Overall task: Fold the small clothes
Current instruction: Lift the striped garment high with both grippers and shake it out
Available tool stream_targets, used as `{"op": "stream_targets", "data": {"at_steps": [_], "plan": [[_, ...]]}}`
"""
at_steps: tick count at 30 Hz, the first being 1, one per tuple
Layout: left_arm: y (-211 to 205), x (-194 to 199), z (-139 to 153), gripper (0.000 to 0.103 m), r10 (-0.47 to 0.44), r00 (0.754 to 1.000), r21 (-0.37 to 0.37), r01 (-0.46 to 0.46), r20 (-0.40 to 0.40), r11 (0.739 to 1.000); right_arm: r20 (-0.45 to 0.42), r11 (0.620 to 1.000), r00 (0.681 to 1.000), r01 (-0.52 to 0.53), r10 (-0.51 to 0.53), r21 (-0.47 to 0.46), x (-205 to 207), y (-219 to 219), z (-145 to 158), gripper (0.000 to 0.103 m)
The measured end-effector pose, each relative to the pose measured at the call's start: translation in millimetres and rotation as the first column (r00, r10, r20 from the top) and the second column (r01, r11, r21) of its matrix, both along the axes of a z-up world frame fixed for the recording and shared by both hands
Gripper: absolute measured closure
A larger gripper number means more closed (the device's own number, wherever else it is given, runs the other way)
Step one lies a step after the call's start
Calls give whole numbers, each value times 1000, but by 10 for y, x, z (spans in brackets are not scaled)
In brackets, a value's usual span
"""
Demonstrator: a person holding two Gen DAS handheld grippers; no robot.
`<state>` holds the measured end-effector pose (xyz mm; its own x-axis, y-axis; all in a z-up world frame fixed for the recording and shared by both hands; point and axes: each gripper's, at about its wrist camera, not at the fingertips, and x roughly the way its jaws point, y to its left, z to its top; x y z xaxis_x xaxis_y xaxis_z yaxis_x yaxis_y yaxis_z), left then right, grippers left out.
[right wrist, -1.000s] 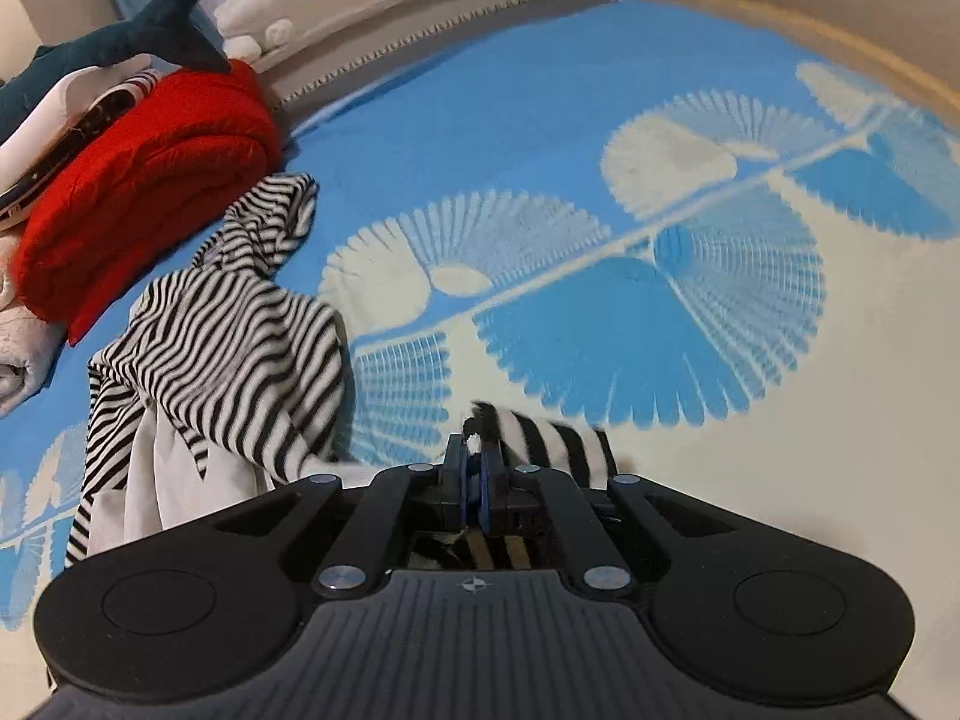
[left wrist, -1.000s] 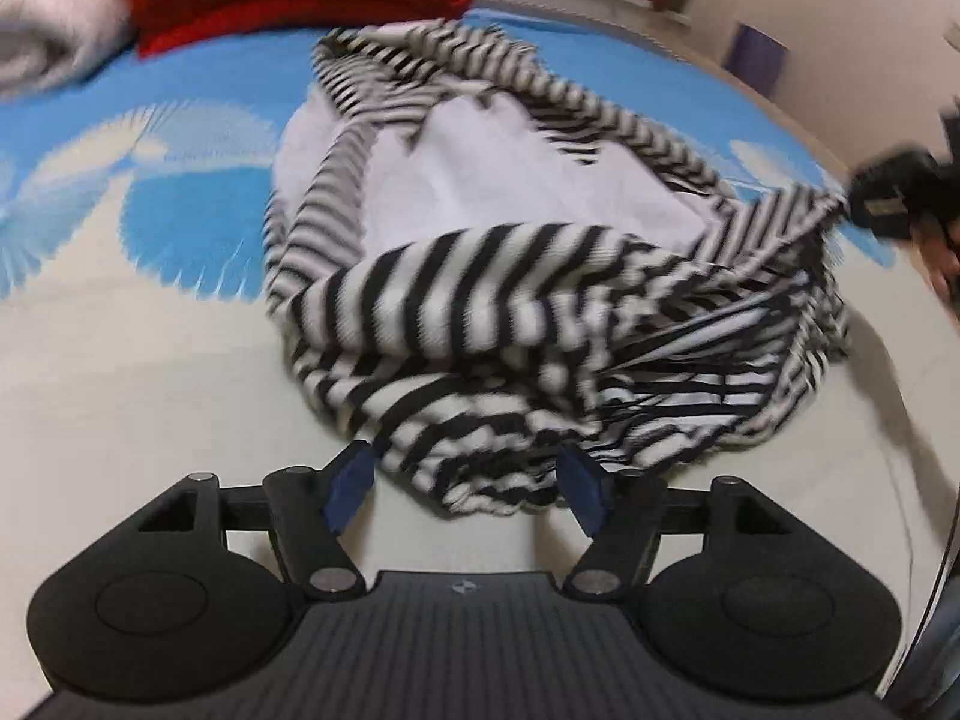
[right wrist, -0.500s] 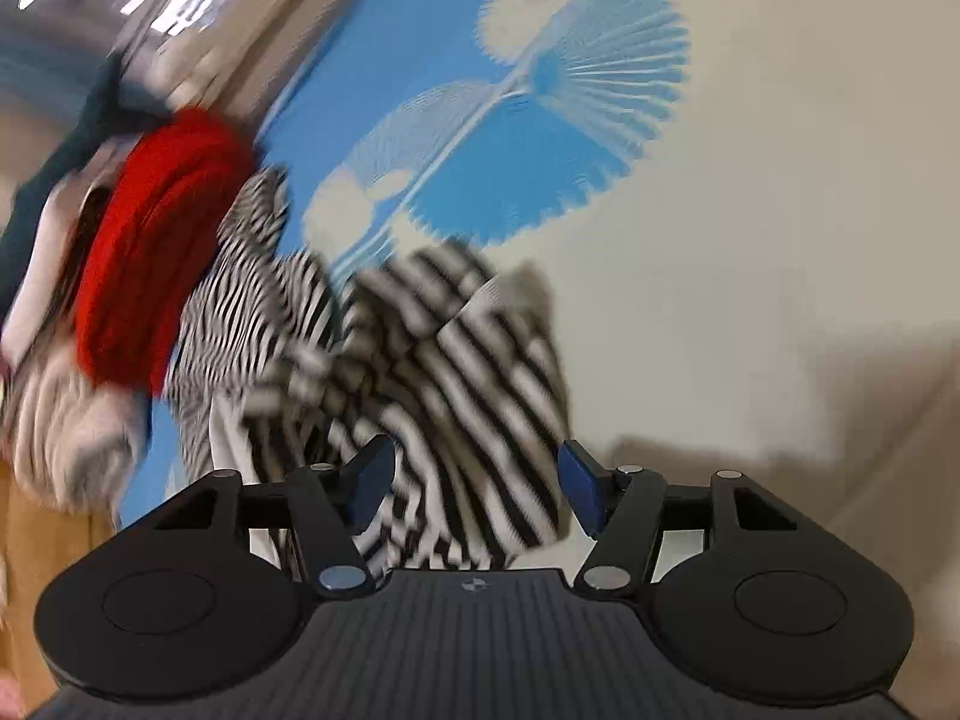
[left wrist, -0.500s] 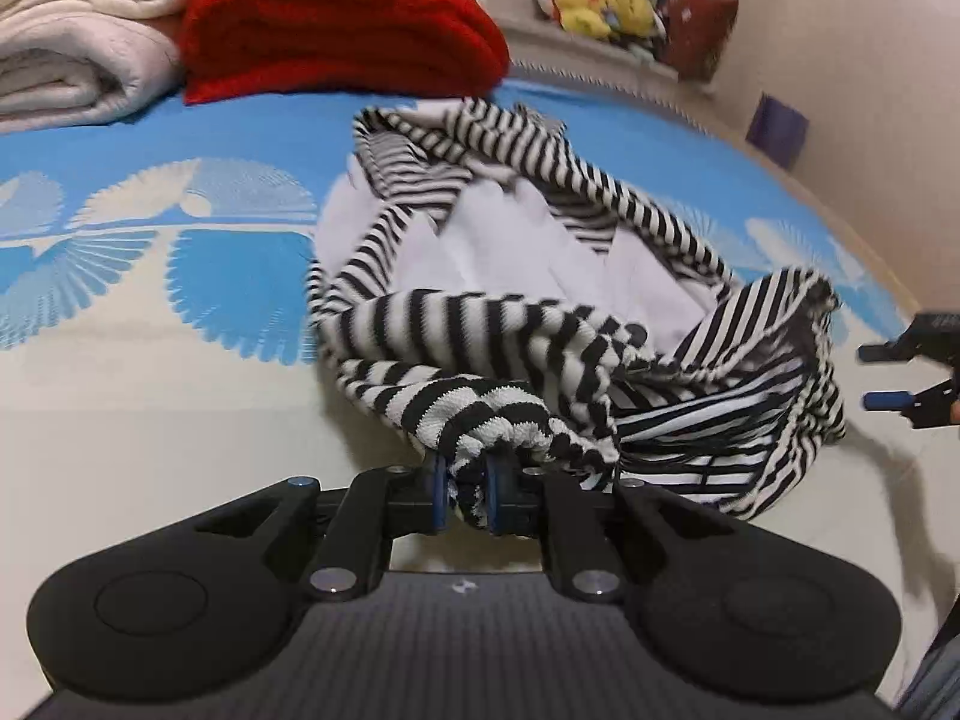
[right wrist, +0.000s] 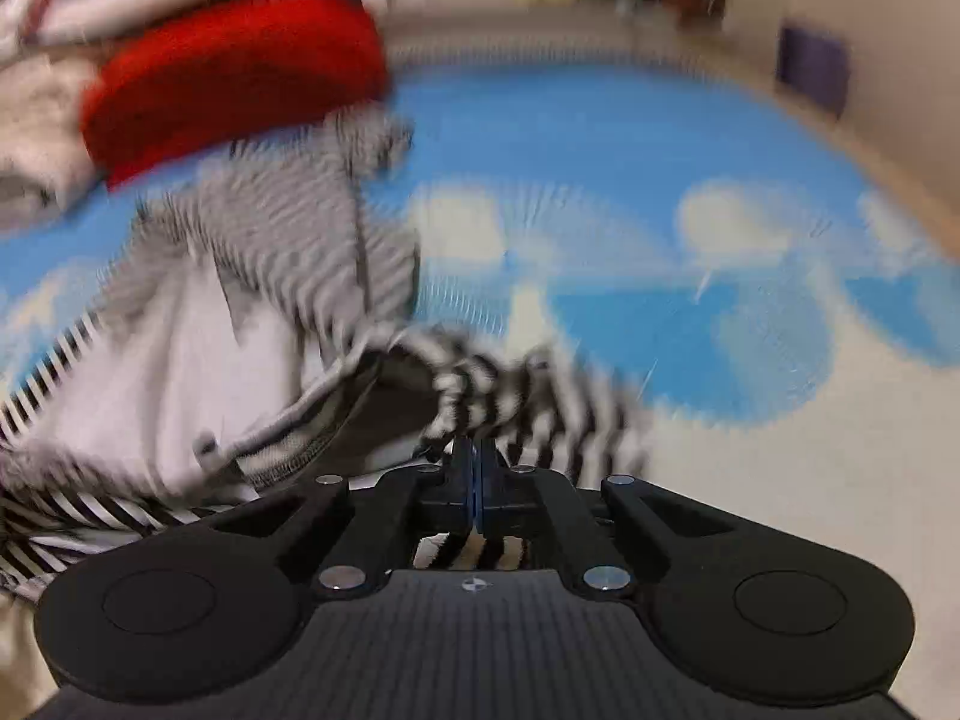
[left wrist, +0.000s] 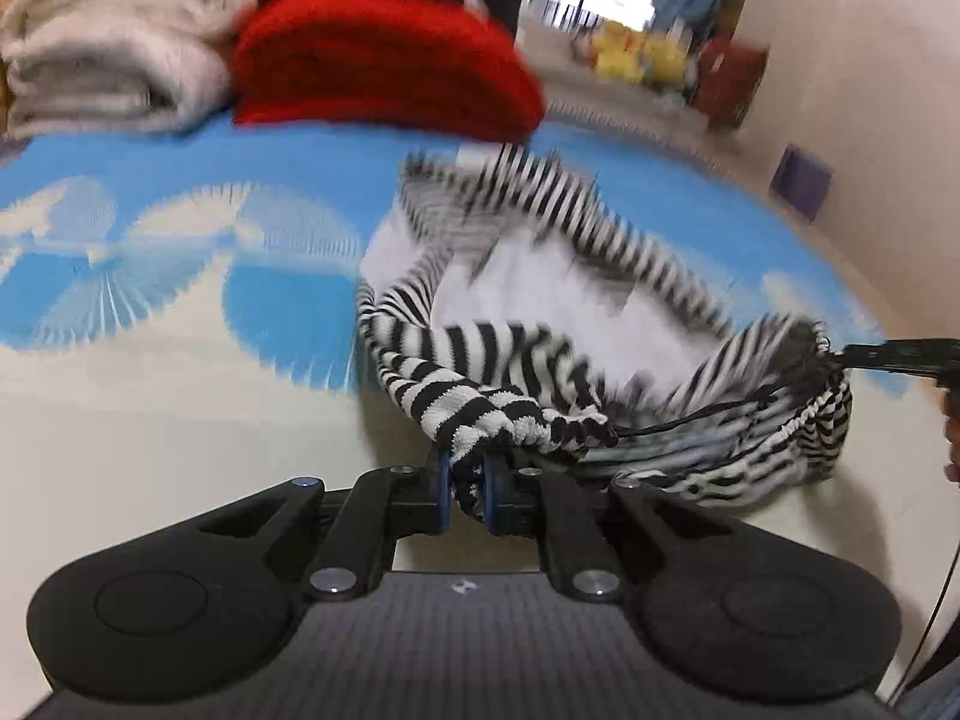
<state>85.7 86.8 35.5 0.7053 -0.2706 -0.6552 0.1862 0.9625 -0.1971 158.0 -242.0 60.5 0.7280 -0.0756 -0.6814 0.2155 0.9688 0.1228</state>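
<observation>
Both grippers (left wrist: 467,483) (right wrist: 474,483) — angled down, pinching striped garment (left wrist: 540,360)

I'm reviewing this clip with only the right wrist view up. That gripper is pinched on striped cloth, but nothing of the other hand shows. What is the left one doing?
Observer: The left gripper has a bunched edge of the striped garment between its blue pads, and its jaws are closing on it.
Operator: Is that the same garment as on my side?
Observer: Yes. In the left wrist view, the right gripper pinches the opposite corner of it, near the picture's right edge.
Operator: Is the cloth taut between them?
Observer: No. It sags in loose folds between the two grips, above the blue patterned sheet.
</observation>
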Motion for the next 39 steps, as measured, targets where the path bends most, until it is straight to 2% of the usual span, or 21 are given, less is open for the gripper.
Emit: {"op": "stream_targets", "data": {"at_steps": [3, 6, 11, 15, 16, 18, 19, 20, 21, 22, 24, 25, 27, 29, 30, 31, 32, 33, 34, 37, 39], "plan": [[48, -248, 681, 94, 5, 991, -47, 2, 134, 999, 177, 999, 983, -48, 49, -12, -553, -67, 867, 103], [46, -500, 1500, 94, 13, 960, -71, 7, 281, 997, 360, 997, 930, -62, 76, -50, -1150, -107, 1825, 103], [63, -967, 2896, 95, 51, 879, -90, -10, 475, 996, 619, 995, 782, -17, 73, -97, -1961, -86, 3176, 103], [13, -1425, 3800, 95, 79, 781, -81, -36, 619, 996, 742, 990, 666, 34, 80, -138, -2463, -71, 4103, 103], [11, -1512, 4004, 95, 92, 761, -84, -50, 642, 995, 784, 985, 617, 83, 71, -154, -2601, -49, 4322, 103], [36, -1612, 4351, 95, 111, 732, -93, -65, 672, 994, 848, 971, 526, 164, 62, -172, -2866, -48, 4699, 103], [-6, -1589, 4457, 95, 118, 733, -85, -82, 669, 993, 861, 974, 506, 165, 54, -158, -2954, -90, 4912, 103], [-43, -1532, 4496, 95, 115, 746, -67, -93, 656, 993, 857, 974, 512, 164, 51, -157, -2984, -115, 5057, 103], [-85, -1459, 4480, 95, 110, 762, -47, -105, 638, 993, 836, 972, 545, 158, 60, -173, -2947, -138, 5180, 103], [-146, -1363, 4401, 95, 101, 788, -24, -109, 607, 994, 810, 973, 584, 153, 53, -174, -2863, -167, 5220, 103], [-244, -1164, 4082, 95, 89, 847, -5, -101, 524, 995, 730, 984, 679, 66, 77, -164, -2627, -231, 5067, 103], [-280, -1086, 3912, 95, 77, 866, 11, -95, 494, 995, 683, 993, 726, -6, 84, -116, -2509, -253, 4867, 103], [-362, -1016, 3521, 95, 33, 899, 64, -67, 437, 996, 558, 985, 816, -170, 152, -20, -2293, -287, 4260, 100], [-419, -1004, 3188, 95, -2, 917, 121, -51, 399, 991, 428, 946, 868, -314, 252, 79, -2155, -224, 3499, 99], [-424, -1028, 3055, 95, -13, 926, 136, -42, 376, 990, 353, 921, 884, -368, 305, 127, -2097, -156, 3066, 92], [-367, -1095, 2922, 95, -17, 932, 144, -38, 362, 989, 295, 903, 894, -396, 337, 169, -2072, -79, 2684, 80], [-334, -1150, 2834, 95, -17, 934, 149, -39, 356, 988, 247, 887, 903, -406, 352, 219, -2055, -32, 2312, 72], [-246, -1222, 2757, 95, -19, 933, 153, -39, 361, 988, 191, 867, 910, -409, 367, 283, -2026, -10, 1935, 57], [-163, -1306, 2721, 95, -16, 929, 149, -42, 370, 988, 153, 842, 916, -400, 370, 362, -1977, -18, 1603, 52], [88, -1599, 2698, 95, -4, 921, 133, -51, 389, 990, 54, 761, 940, -306, 337, 572, -1822, 58, 853, 47], [125, -1727, 2680, 95, -1, 918, 141, -60, 396, 988, 19, 716, 943, -266, 333, 645, -1714, 179, 590, 43]]}}
